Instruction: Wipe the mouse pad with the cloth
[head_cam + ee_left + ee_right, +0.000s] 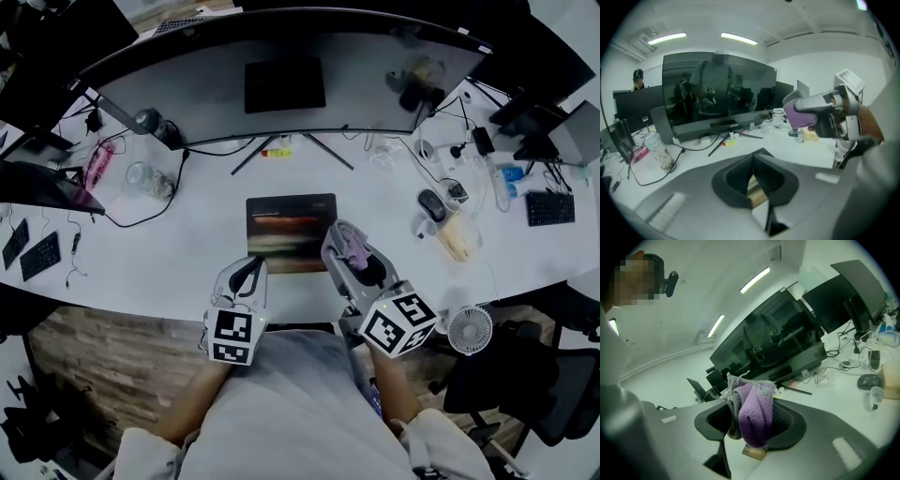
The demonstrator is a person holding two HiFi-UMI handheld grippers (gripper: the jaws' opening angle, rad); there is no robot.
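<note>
Purple-grey cloth (757, 404) bunched, clamped in right gripper (751, 423), left gripper (753, 180) fingers (772, 180) closed, empty

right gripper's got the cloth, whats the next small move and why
Probably lower the right gripper down and a little left onto the mouse pad. Its jaws are clamped on the purple cloth, which hangs in the air by the pad's right edge, not yet pressed to it. The left gripper is shut and empty.
</note>
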